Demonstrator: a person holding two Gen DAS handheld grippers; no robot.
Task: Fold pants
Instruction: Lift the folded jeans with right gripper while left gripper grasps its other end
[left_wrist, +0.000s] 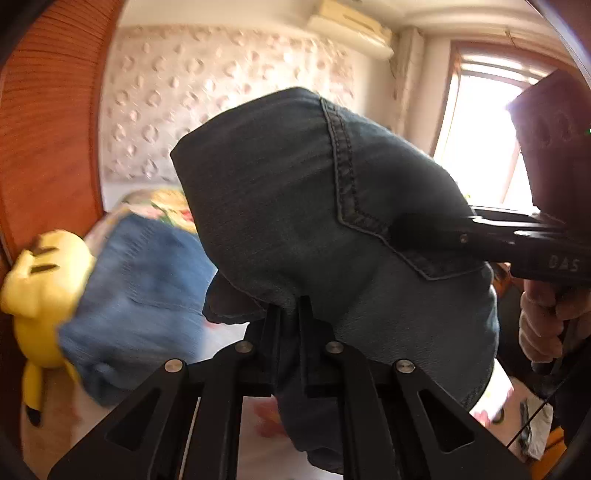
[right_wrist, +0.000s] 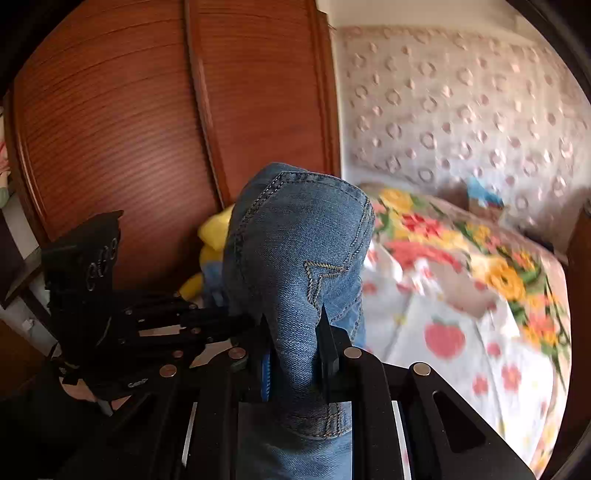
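A: Status on the pants (left_wrist: 295, 206)?

B: Both tools have them. Left gripper (left_wrist: 290, 306) is clamped on denim, jaws nearly together w/ a thin fold of cloth pinched between. Right gripper (right_wrist: 295, 332) is clamped on a thicker bunch, seam and pocket stitching right at the tips.

A: Where's the cloth itself?

B: Bunched up over both tips. In the left view it fills the middle, a lighter part trailing off toward 8 o'clock. The right tool comes in from 3 o'clock and bites the pocket edge, so the two grips sit close together on the same end. In the right view the left tool comes in from 9 o'clock, touching the cloth just beside the right jaws.

A: Any fold done yet?

B: Can't see one. No flat layer, no crease, just a wad in the air. I'd call it early: picked up, not laid out.

A: What's left?

B: Prob. most of it, i.e. spread them on the bed (right_wrist: 461, 295), line up the legs, fold over. That's a guess from how they hang.

A: Anything near?

B: Yellow toy (left_wrist: 44, 288) at 9 o'clock in the left view, by the wardrobe (right_wrist: 147, 129). Bed cover runs from 3 to 5 o'clock in the right view. Frames are a bit blurred, so details on the cloth's far end I can't tell.
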